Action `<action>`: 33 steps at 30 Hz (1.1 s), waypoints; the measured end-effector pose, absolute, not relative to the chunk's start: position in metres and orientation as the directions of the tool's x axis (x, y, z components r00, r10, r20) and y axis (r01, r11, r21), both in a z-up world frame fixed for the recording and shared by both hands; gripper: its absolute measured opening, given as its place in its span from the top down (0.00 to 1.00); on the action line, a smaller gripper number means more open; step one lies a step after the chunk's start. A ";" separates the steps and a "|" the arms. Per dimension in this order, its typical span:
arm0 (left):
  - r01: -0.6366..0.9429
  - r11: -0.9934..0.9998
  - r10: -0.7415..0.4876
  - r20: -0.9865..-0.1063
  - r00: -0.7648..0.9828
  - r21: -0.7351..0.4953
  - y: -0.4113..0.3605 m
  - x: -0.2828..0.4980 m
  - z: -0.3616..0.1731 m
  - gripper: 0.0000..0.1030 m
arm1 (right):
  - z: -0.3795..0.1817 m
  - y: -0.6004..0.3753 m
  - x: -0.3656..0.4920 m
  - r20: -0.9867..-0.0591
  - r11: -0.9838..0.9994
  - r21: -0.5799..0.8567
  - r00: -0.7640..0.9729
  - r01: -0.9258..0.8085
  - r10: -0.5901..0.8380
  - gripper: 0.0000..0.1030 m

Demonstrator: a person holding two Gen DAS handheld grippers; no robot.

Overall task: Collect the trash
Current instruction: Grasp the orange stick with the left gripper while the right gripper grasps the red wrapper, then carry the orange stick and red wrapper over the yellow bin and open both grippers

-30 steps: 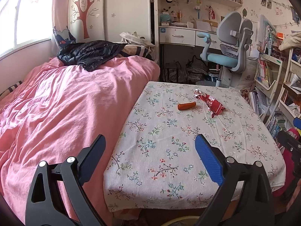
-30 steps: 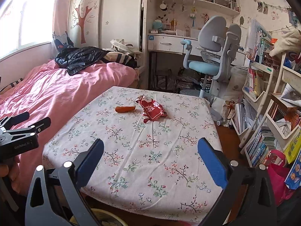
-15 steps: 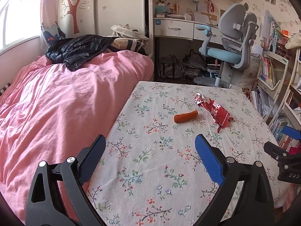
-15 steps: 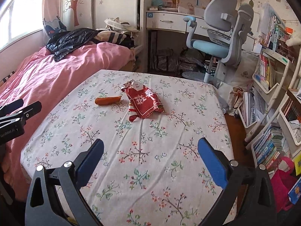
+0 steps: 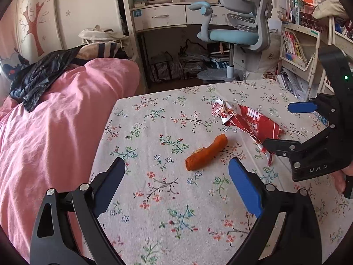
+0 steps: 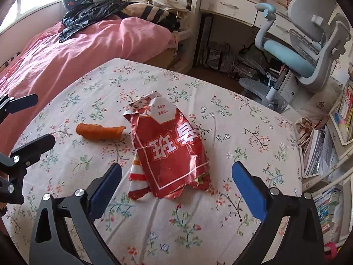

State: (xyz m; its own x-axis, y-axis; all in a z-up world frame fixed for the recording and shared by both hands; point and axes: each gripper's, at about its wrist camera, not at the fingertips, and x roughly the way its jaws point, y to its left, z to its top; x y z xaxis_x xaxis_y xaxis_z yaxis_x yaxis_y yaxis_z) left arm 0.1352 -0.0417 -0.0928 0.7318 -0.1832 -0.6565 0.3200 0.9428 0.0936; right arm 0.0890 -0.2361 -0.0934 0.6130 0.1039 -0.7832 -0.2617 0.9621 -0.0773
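A torn red snack wrapper point(image 6: 167, 148) with white characters lies flat on the floral tablecloth point(image 6: 242, 132). Left of it lies an orange sausage-like piece point(image 6: 100, 130). My right gripper point(image 6: 176, 181) hangs open just over the wrapper's near end, a blue pad on either side of it. In the left wrist view, my left gripper point(image 5: 176, 178) stands open a little short of the orange piece point(image 5: 206, 155), with nothing between its fingers. The wrapper point(image 5: 247, 121) lies beyond, and the right gripper point(image 5: 284, 128) shows at the right edge, open beside the wrapper.
A bed with a pink cover point(image 5: 50, 132) runs along the table's left side, a black bag point(image 5: 39, 72) on it. Behind the table stand a grey and blue desk chair point(image 6: 297, 50), a white desk point(image 5: 165, 15) and bookshelves point(image 5: 297, 44) on the right.
Both grippers have moved forward and down over the table. The wrapper and orange piece are now much closer, and the right gripper has come up to the wrapper. Both stay open.
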 end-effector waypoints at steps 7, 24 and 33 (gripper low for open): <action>0.427 0.895 -0.219 -0.701 0.679 0.134 -0.078 0.175 -0.112 0.20 | -0.118 -0.244 0.128 -0.836 0.956 0.029 0.517 -0.291 0.183 0.07; 0.373 0.928 -0.257 -0.771 0.583 -0.027 -0.057 0.154 -0.107 0.85 | -0.089 -0.254 0.070 -0.748 0.949 0.187 0.590 -0.252 0.304 0.74; 0.243 0.963 -0.252 -0.689 0.680 -0.113 -0.006 0.073 -0.063 0.85 | -0.051 -0.261 0.005 -0.682 0.945 0.230 0.655 -0.231 0.326 0.74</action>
